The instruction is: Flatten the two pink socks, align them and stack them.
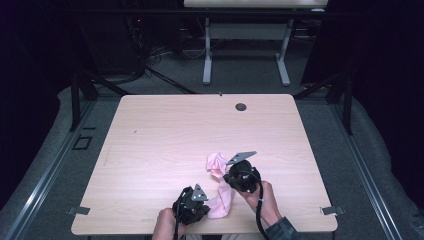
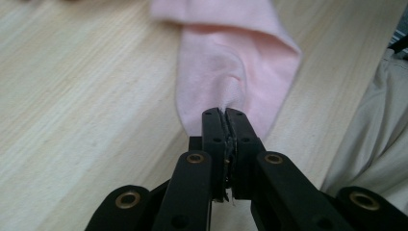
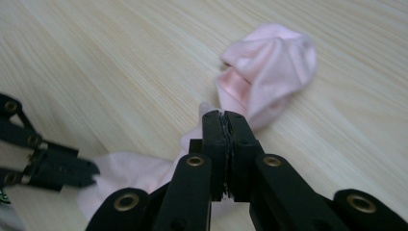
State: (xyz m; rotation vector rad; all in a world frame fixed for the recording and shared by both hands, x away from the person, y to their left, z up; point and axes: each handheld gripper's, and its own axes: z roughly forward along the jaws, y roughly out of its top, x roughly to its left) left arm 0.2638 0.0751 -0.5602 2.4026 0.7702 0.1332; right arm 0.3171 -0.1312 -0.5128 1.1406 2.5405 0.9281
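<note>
High view: a pink sock (image 1: 220, 192) is seen lower centre of the table (image 1: 150, 150), stretched between both tools. The left gripper (image 1: 202, 205) is clamped on its near end, the right gripper (image 1: 224, 176) on its middle.

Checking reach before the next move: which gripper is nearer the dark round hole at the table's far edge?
Right. The right gripper sits nearer the hole; the left gripper is at the near edge.

High view looks down from above; both tool views, close, share the pink cloth (image 1: 220, 187).
</note>
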